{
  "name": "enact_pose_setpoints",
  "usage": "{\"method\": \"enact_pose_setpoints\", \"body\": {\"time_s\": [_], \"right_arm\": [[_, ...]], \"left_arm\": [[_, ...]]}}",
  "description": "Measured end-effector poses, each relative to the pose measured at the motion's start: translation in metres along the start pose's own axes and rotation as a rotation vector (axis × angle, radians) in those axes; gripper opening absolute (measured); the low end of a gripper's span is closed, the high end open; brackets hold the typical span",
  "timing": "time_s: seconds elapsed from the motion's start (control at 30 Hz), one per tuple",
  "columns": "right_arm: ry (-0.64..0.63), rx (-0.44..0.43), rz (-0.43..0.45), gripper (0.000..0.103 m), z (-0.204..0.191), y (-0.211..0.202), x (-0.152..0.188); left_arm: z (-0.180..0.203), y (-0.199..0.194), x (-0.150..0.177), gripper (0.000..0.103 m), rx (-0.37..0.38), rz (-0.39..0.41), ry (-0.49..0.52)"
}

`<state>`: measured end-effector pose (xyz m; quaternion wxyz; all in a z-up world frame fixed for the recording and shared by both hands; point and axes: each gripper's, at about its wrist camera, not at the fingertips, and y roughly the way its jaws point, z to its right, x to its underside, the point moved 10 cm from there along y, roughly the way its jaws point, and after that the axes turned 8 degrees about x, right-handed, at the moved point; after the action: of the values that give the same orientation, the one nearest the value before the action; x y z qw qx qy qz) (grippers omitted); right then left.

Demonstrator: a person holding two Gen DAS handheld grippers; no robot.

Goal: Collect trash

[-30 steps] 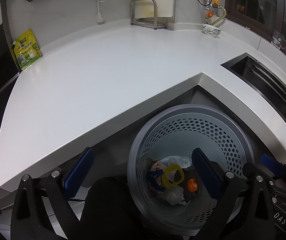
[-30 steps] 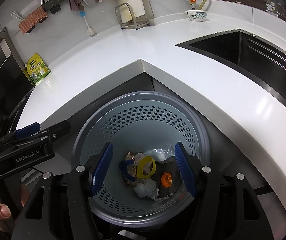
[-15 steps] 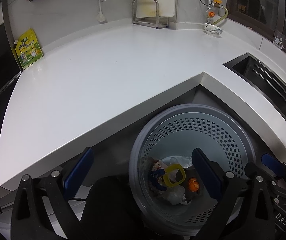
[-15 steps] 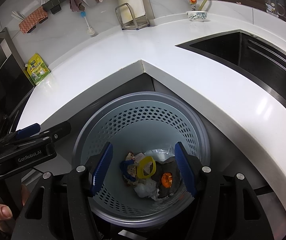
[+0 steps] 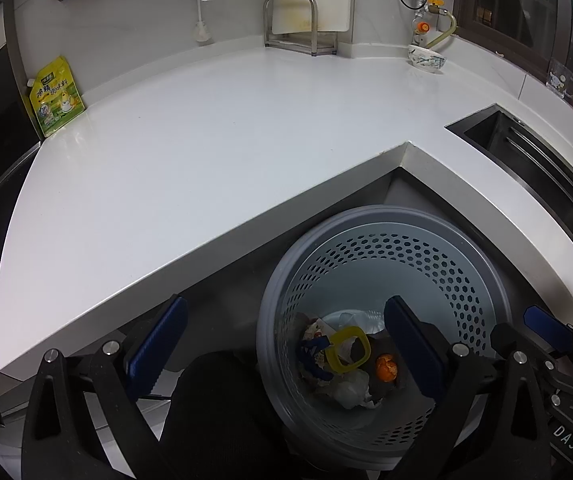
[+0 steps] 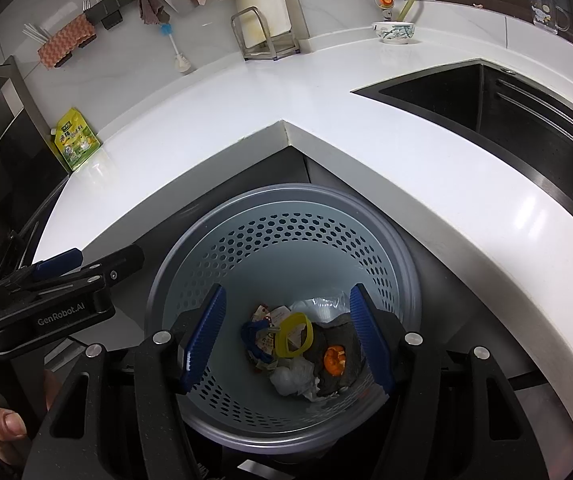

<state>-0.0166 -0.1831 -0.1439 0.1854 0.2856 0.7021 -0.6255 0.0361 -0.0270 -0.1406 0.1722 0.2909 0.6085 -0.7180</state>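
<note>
A grey perforated trash bin (image 6: 286, 208) stands on the floor in the inner corner of the white counter; it also shows in the left wrist view (image 5: 386, 220). Inside lie a yellow ring (image 6: 295, 335), orange peel (image 6: 334, 360), crumpled white tissue (image 6: 292, 376), blue scraps and wrappers; the ring shows in the left wrist view too (image 5: 346, 350). My right gripper (image 6: 286, 340) is open and empty, directly above the bin. My left gripper (image 5: 282, 344) is open and empty, above the bin's left rim.
The white L-shaped counter (image 5: 206, 152) holds a yellow-green pouch (image 5: 55, 96), a cutting-board rack (image 5: 298, 36) and a small bowl (image 5: 426, 58) along the wall. A black sink (image 6: 486, 96) lies to the right. A black chair back (image 5: 214, 412) sits below the left gripper.
The left wrist view has drifted slightly, with the counter and bin shifting a little to the right. The right gripper and bin contents look unchanged.
</note>
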Motion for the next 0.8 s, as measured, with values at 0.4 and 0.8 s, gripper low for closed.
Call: {"method": "enact_pose_setpoints", "body": {"time_s": [0.4, 0.8], "right_arm": [[0.0, -0.001, 0.0, 0.062, -0.0002, -0.0001, -0.0002], [0.001, -0.001, 0.0, 0.062, -0.0006, -0.0002, 0.0004]], "left_arm": [[0.0017, 0.0004, 0.0002, 0.097, 0.0, -0.002, 0.003], [0.0022, 0.0002, 0.0001, 0.097, -0.001, -0.003, 0.004]]}}
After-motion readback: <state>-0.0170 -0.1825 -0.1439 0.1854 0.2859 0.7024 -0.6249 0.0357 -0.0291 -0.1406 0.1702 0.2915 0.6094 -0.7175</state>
